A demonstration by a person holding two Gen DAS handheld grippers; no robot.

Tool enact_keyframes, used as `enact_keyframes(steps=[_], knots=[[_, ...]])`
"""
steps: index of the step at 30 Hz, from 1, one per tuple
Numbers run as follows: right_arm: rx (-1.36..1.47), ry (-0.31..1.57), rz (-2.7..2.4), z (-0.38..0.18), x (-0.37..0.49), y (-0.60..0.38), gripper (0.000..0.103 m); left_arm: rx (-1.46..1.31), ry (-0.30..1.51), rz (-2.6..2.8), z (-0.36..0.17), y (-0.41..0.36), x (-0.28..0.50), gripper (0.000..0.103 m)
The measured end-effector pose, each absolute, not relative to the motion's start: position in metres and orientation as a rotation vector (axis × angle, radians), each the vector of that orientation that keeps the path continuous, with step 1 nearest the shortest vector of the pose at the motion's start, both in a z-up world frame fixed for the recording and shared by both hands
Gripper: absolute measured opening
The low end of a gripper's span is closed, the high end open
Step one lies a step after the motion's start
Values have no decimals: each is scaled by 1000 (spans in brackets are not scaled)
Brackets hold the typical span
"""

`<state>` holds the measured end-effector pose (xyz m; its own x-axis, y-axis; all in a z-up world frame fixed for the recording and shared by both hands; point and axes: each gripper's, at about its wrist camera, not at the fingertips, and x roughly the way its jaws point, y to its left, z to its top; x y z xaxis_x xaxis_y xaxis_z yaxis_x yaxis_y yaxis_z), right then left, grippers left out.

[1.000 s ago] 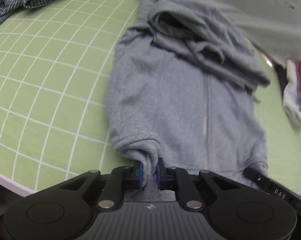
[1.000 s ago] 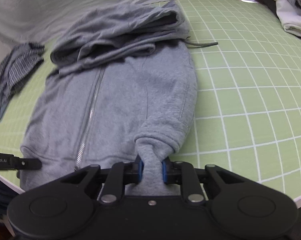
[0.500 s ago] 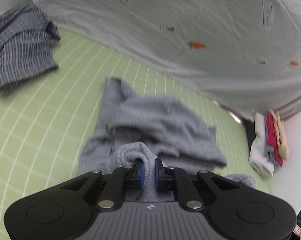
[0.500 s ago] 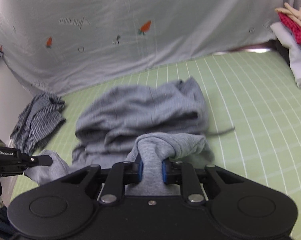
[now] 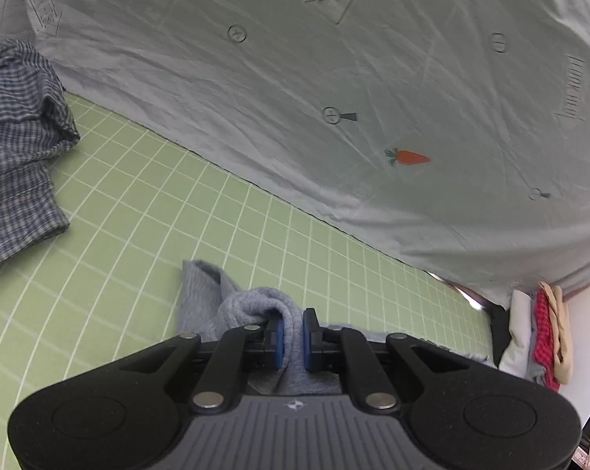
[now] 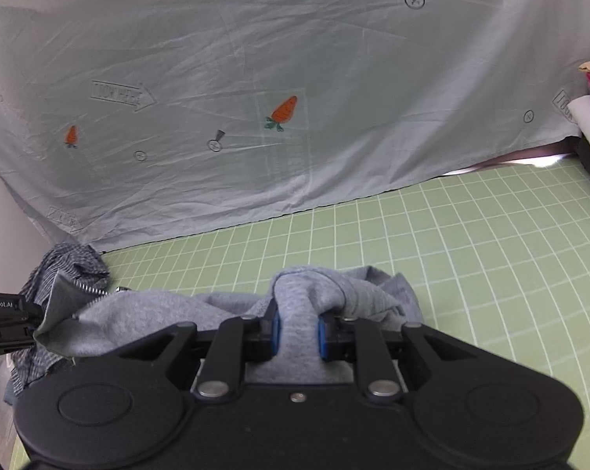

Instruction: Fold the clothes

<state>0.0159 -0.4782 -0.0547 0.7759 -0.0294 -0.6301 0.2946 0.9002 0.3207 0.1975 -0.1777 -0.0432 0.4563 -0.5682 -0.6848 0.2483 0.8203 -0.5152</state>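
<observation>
A grey zip hoodie (image 6: 334, 293) is held by its hem in both grippers, lifted over the green grid mat (image 6: 471, 243). My left gripper (image 5: 291, 337) is shut on a bunched hem corner of the hoodie (image 5: 251, 309), with blue pads pinching the cloth. My right gripper (image 6: 298, 333) is shut on the other hem corner. In the right wrist view the hem stretches left, zipper teeth showing, to the tip of the other gripper (image 6: 5, 313). Most of the hoodie's body lies hidden below the grippers.
A blue checked shirt (image 5: 17, 149) lies crumpled at the mat's left side, the same shirt (image 6: 67, 266) showing in the right wrist view. A grey sheet with carrot prints (image 5: 334, 98) hangs behind the mat. A stack of folded clothes (image 5: 541, 333) stands at the far right.
Both grippers have carried the hem up and forward over the hoodie toward the hood end; the flat body has dropped out of view and the backdrop sheet now fills the frames.
</observation>
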Motion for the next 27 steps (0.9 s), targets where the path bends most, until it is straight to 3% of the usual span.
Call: enact_keyframes(steps=[8, 13, 16, 18, 20, 24, 26, 27], knots=[[661, 795, -247, -111, 89, -528, 24, -382, 1107, -402, -108, -196, 263, 11], [786, 803, -266, -127, 107, -544, 27, -437, 1116, -342, -120, -189, 274, 21], [860, 784, -272, -130, 113, -552, 32, -476, 1098, -314, -119, -182, 277, 42], [884, 755, -270, -125, 112, -555, 35, -441, 1049, -280, -109, -178, 272, 63], [891, 729, -270, -119, 109, -556, 42, -406, 1001, -246, -100, -175, 267, 84], [817, 655, -297, -100, 101, -554, 56, -376, 957, -231, -88, -161, 263, 87], [741, 604, -336, -88, 95, -554, 87, -370, 969, -230, -89, -156, 260, 87], [705, 591, -348, -83, 93, -555, 87, -358, 978, -227, -91, -156, 258, 89]])
